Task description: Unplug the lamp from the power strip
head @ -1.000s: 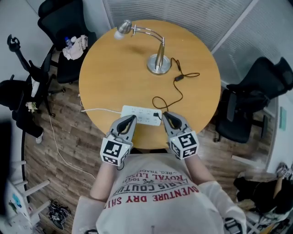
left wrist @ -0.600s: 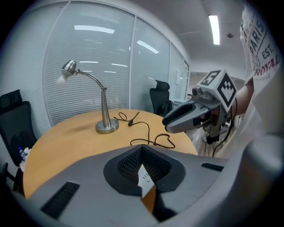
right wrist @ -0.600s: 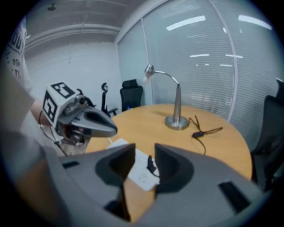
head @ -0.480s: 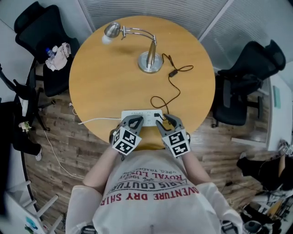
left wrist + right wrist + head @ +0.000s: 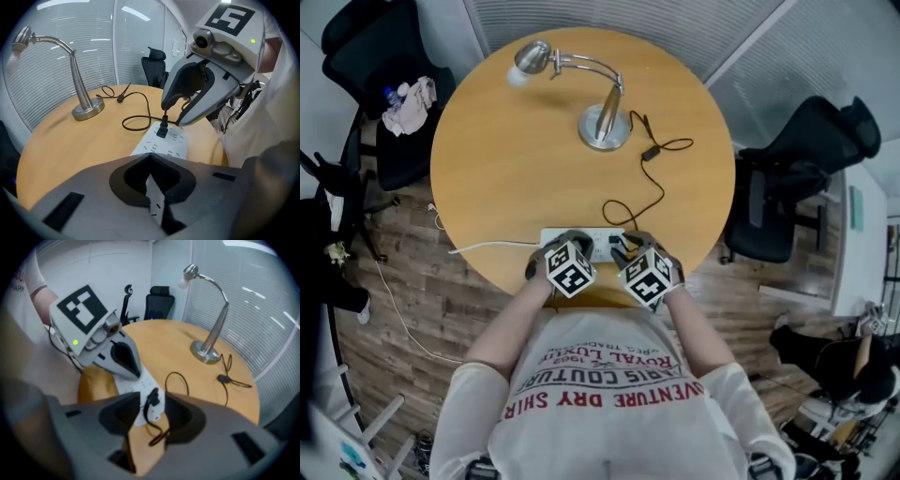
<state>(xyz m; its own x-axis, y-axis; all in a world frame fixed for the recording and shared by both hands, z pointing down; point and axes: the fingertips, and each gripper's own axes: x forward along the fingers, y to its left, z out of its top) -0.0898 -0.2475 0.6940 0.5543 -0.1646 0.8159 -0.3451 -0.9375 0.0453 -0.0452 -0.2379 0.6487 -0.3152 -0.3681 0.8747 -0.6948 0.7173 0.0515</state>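
Observation:
The silver desk lamp (image 5: pixel 605 122) stands at the far side of the round wooden table (image 5: pixel 506 178). Its black cord (image 5: pixel 652 183) runs to a black plug (image 5: pixel 152 401) seated in the white power strip (image 5: pixel 164 144) at the near edge. My right gripper (image 5: pixel 152 417) straddles the plug, its jaws opening; the pads stand apart from it. In the left gripper view the right gripper (image 5: pixel 176 112) hovers just over the plug (image 5: pixel 162 130). My left gripper (image 5: pixel 154 204) is shut, its tips down over the strip's left part.
An inline switch (image 5: pixel 222 378) sits on the cord near the lamp base (image 5: pixel 206 355). The strip's white cable (image 5: pixel 487 247) leaves the table edge to the left. Black office chairs (image 5: pixel 797 178) stand around the table. The person's torso is close to the near edge.
The right gripper's jaws went from shut to open and now sit around the plug. Both grippers moved in closer over the power strip.

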